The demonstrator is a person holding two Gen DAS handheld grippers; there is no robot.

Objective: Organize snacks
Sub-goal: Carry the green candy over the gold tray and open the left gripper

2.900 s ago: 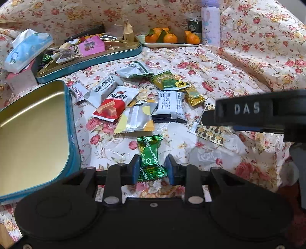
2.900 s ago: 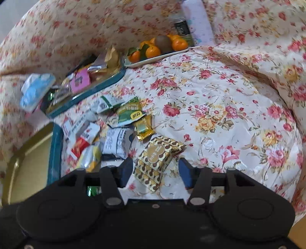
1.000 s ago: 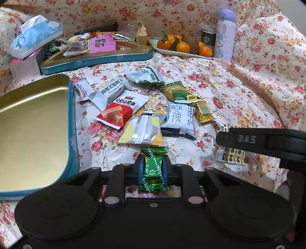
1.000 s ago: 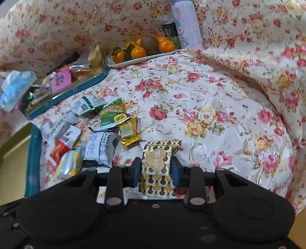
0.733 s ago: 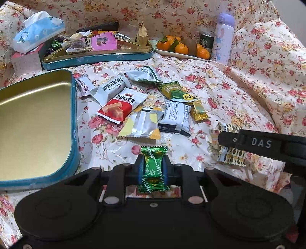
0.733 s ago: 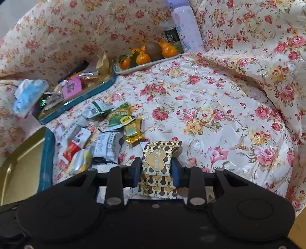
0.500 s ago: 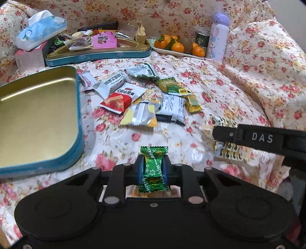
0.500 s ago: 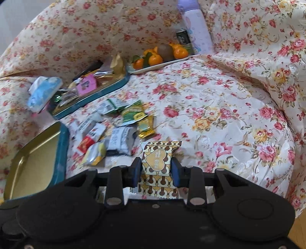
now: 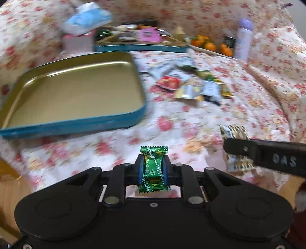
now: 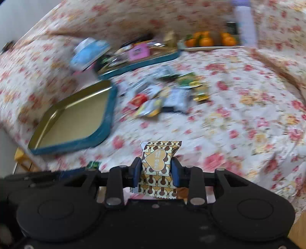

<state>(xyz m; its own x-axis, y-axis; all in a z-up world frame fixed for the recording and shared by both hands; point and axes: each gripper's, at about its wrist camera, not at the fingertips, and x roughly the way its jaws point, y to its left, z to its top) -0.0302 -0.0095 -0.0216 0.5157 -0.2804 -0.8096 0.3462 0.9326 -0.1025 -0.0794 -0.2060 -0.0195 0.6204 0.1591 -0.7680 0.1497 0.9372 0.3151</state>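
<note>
My left gripper (image 9: 154,169) is shut on a green candy (image 9: 154,168) and holds it above the floral cloth, in front of the empty blue tin with a gold inside (image 9: 76,122). My right gripper (image 10: 155,170) is shut on a brown-and-gold heart-patterned packet (image 10: 158,162), also lifted off the cloth; the packet also shows at the right of the left wrist view (image 9: 234,132). Several loose snack packets (image 9: 191,84) lie in a heap beyond the tin, also in the right wrist view (image 10: 164,95). Both views are blurred.
A second blue tin (image 9: 141,47) holding assorted snacks stands at the back with a tissue pack (image 9: 86,18) to its left. A plate of oranges (image 9: 208,46), a dark can (image 9: 229,41) and a lilac bottle (image 9: 243,38) stand at the back right. The cloth's front edge drops to a wooden floor (image 9: 11,191).
Both grippers have lifted and pulled back from the snack heap with their packets, and swung left so the empty tin now sits closer to the middle of both views.
</note>
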